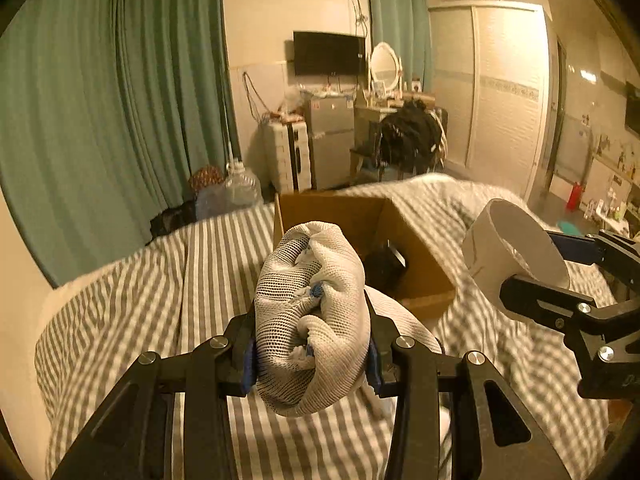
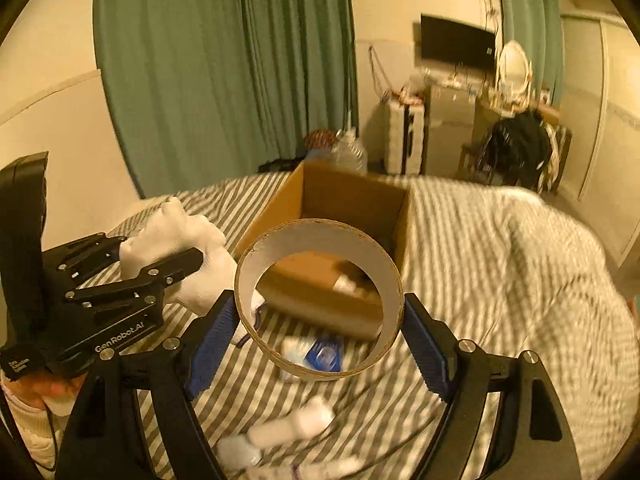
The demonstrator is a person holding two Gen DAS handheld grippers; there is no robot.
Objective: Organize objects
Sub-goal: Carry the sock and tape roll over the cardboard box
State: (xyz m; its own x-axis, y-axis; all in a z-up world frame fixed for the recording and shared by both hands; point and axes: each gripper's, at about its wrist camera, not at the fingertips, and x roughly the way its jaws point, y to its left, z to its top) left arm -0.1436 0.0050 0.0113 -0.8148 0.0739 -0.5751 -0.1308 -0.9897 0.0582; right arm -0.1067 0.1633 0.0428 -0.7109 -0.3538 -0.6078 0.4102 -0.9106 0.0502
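Both tongs are loaded near the cardboard box [image 1: 416,256]: the left gripper [image 1: 312,354] clenches a rolled white sock [image 1: 312,320], the right gripper [image 2: 320,332] grasps a tape ring [image 2: 320,300].

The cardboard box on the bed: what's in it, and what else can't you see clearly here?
- Cardboard box contents: left view shows only a dark shape; bundled white sock covers the opening.
- Right view: tape ring blocks the box interior; a pale item is blurred.
- White items on bedspread: motion-blurred.
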